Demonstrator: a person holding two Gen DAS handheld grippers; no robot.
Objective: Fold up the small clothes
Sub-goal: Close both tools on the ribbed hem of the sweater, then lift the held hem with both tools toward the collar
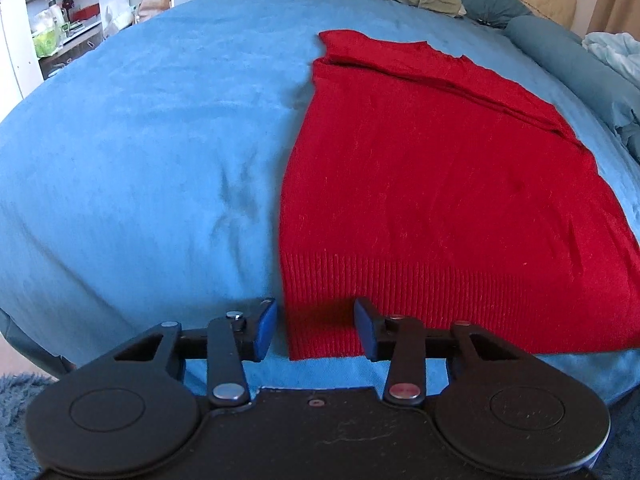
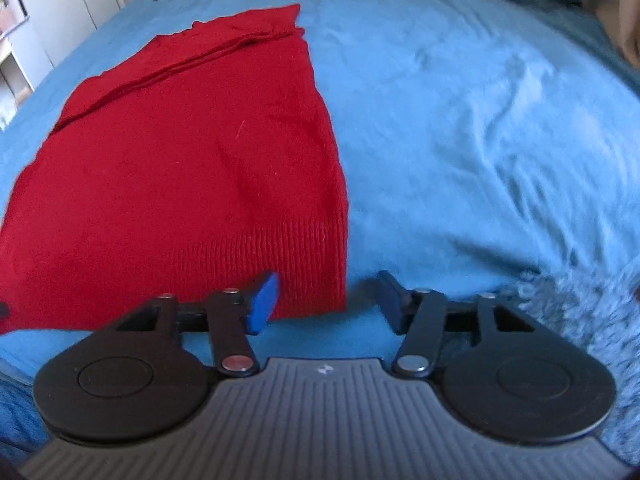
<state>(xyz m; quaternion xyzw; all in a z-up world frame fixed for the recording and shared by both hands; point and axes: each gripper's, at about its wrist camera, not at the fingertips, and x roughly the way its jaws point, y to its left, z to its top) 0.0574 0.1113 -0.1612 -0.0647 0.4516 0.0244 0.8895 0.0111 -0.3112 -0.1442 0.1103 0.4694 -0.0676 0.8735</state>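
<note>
Plainly, unlabeled red sweater [image 1: 432, 208], blue bedspread [image 1: 140, 152]

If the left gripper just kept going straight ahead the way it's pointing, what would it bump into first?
Most likely the red sweater: the open left gripper straddles its near-left ribbed hem corner, so that corner comes first. How high the gripper sits above the blue bedspread is unclear, so it might skim over the knit instead.

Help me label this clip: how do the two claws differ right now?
The left claw lines up with the red sweater's near left hem corner; the right claw lines up with its near right corner. The right claw gapes slightly wider. Both are open, holding nothing.
</note>
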